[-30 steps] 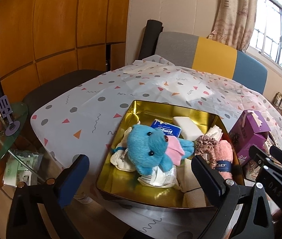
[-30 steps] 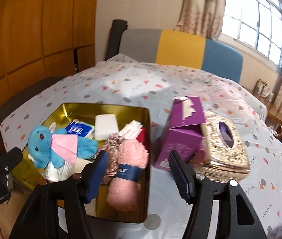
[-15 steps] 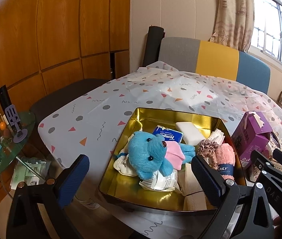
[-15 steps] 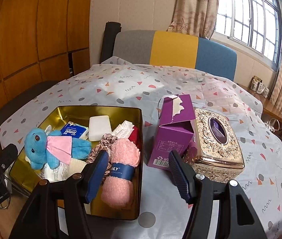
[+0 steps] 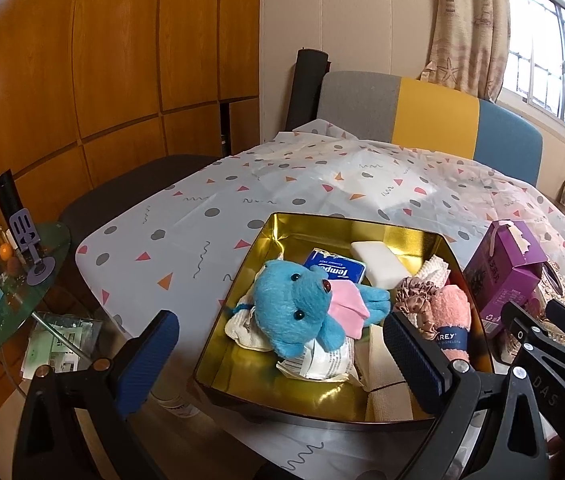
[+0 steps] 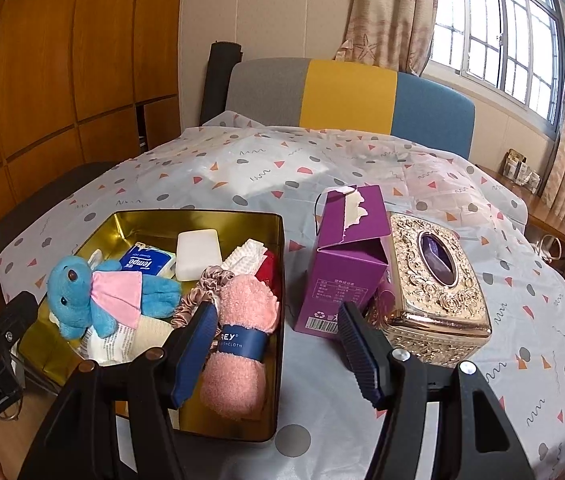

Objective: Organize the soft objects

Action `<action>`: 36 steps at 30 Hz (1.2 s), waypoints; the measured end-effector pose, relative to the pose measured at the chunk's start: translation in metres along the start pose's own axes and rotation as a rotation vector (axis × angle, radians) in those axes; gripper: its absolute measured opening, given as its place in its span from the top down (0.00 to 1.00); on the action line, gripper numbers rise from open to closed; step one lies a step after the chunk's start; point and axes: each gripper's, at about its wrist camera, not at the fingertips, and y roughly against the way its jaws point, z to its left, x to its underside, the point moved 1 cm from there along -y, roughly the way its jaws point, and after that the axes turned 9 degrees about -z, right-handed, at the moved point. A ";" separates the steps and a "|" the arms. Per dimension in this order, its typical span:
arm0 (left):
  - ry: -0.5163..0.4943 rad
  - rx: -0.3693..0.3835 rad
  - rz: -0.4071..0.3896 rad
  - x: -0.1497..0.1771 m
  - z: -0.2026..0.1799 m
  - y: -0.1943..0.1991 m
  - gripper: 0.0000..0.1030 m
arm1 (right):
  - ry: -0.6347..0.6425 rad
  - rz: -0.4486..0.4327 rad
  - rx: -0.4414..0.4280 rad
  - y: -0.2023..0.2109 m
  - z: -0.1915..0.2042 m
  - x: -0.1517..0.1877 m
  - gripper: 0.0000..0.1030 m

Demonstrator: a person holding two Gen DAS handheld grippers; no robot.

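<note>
A gold tin (image 5: 282, 224) (image 6: 278, 320) at the table's near edge holds a blue plush toy (image 5: 302, 312) (image 6: 82, 300), a blue tissue pack (image 5: 336, 270) (image 6: 146, 264), a white bar (image 5: 378, 258) (image 6: 196, 254), a satin scrunchie (image 5: 416, 294) (image 6: 198, 294) and a rolled pink washcloth (image 5: 452, 324) (image 6: 242, 336). My left gripper (image 5: 278, 356) hangs open before the tin's near wall, holding nothing. My right gripper (image 6: 278, 344) stands open above the tin's right wall, between the washcloth and a purple carton (image 6: 346, 264) (image 5: 502, 272). Nothing is between its fingers.
An ornate gold tissue box (image 6: 434, 284) stands right of the purple carton. A patterned tablecloth (image 6: 282, 168) covers the table; a striped chair back (image 6: 346, 96) stands behind. A glass side table (image 5: 10, 280) with small items is at the left.
Both views tilted up slightly during the first half second, so the tin sits lower in frame. Both grippers stay open and nothing in the tin has moved.
</note>
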 end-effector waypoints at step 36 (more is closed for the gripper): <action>-0.010 0.006 0.019 0.005 -0.002 -0.004 0.00 | 0.005 0.011 -0.003 -0.003 0.000 0.003 0.38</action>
